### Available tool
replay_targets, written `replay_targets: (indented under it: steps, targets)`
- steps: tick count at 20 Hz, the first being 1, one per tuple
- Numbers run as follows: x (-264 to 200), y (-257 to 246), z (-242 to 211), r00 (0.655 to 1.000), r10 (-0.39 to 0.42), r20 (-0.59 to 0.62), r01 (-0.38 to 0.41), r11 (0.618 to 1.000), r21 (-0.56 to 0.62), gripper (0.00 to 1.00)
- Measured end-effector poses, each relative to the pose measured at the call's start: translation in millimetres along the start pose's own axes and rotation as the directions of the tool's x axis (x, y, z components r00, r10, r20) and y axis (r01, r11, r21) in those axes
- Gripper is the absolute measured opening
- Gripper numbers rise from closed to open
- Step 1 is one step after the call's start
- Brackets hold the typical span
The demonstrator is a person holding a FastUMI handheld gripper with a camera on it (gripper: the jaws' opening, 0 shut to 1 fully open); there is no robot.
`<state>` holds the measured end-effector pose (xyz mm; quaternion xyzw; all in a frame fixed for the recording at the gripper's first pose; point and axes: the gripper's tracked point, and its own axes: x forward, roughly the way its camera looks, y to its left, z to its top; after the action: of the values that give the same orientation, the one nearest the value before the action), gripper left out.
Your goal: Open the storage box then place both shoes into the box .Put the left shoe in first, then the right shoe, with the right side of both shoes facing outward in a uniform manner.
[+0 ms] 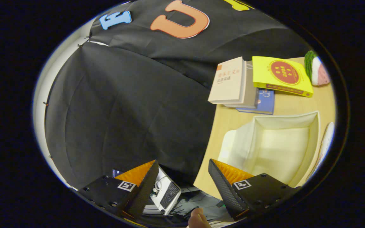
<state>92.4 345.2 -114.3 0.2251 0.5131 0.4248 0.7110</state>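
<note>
Gripper (182, 177) held wide apart on nothing, storage box (280, 148) seen open on the table (227, 123) just ahead of one finger, book (228, 80) titles too blurred to be read.

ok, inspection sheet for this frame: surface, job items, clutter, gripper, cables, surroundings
surface: light wooden table, bare patch beside the box.
job's things: white storage box on the table, open and empty inside; shoes: nothing seen.
clutter: stacked books, yellow book, watermelon-slice toy beyond the box.
gripper: gripper open, fingers apart, holding nothing.
cables: some around a laptop below the table edge.
surroundings: black booth cloth; a fingertip near the fingers.
</note>
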Motion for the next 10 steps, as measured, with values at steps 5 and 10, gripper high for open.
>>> replay_targets:
  steps: [5,10]
  targets:
    - [-70.2,-82.5,-0.8,0.988,-0.143,0.057,0.144,0.99,-0.001,0.96]
    - [-130.2,-178.7,-23.4,0.953,-0.301,0.042,0.301,0.954,0.01,0.96]
